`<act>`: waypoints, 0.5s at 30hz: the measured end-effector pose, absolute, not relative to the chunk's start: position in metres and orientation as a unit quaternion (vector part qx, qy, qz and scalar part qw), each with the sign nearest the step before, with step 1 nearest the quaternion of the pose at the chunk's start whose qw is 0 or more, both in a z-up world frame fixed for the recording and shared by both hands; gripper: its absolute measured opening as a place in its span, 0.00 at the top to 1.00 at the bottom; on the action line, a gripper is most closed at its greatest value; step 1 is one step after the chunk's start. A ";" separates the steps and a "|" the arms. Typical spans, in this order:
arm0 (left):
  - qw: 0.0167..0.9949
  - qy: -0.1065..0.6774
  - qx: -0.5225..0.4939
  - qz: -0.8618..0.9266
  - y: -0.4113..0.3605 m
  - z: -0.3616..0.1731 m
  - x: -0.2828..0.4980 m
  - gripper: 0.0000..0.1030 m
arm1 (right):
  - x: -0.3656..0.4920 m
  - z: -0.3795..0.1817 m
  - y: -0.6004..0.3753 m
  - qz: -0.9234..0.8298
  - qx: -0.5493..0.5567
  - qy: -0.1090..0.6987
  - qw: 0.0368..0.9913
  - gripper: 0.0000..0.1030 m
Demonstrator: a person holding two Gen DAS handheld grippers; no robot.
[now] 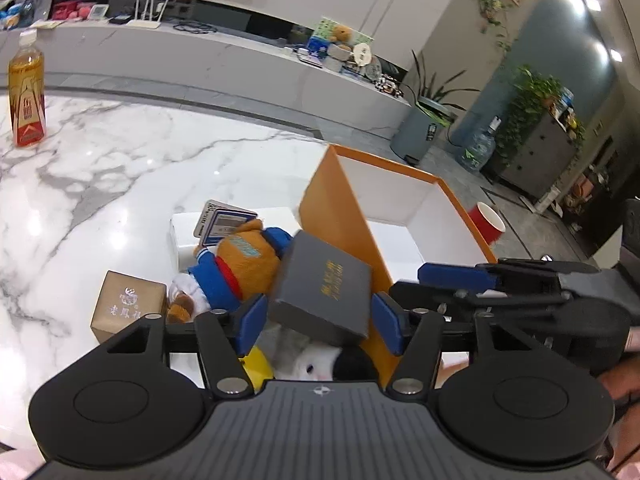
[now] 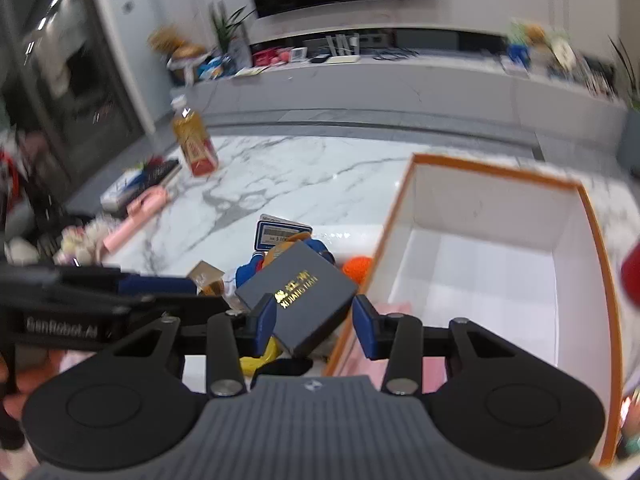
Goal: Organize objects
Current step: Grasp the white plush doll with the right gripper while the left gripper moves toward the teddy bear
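Left tongs (image 1: 320,314): spread wide, blue pads on either side of the dark grey box (image 1: 322,286), not clearly pressing on it.
Right tongs (image 2: 314,322): partly open; left pad looks to touch the box edge, right pad stands clear.
Dark grey box: tilted over the plush pile, just beside the orange bin's wall; long axis runs near-left to far-right, gold lettering along it.
Orange bin (image 1: 340,208): on the marble table (image 1: 120,168), white inside.
Plush bear (image 1: 236,264): lies under the box's far corner.
Brown carton (image 1: 128,306): left of the bear.

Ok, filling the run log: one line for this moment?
left gripper open | right gripper open | grey box tilted on plush bear | orange bin beside it
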State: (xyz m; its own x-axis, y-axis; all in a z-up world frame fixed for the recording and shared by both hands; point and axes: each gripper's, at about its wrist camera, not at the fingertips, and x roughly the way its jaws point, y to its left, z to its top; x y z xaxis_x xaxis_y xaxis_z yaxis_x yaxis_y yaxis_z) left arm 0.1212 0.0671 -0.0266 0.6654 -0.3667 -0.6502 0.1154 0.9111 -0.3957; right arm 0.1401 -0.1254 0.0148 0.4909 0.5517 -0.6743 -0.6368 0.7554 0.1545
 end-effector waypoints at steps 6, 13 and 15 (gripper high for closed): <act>0.879 0.408 -0.205 -0.140 0.081 -0.047 0.147 0.20 | 0.154 0.001 -0.096 0.342 -0.145 0.360 0.856 0.72; 0.843 0.435 -0.276 -0.154 0.092 -0.076 0.167 0.19 | 0.162 -0.010 -0.084 0.338 -0.188 0.356 0.851 0.75; 0.835 0.439 -0.291 -0.158 0.094 -0.082 0.171 0.19 | 0.164 -0.012 -0.083 0.339 -0.189 0.358 0.850 0.75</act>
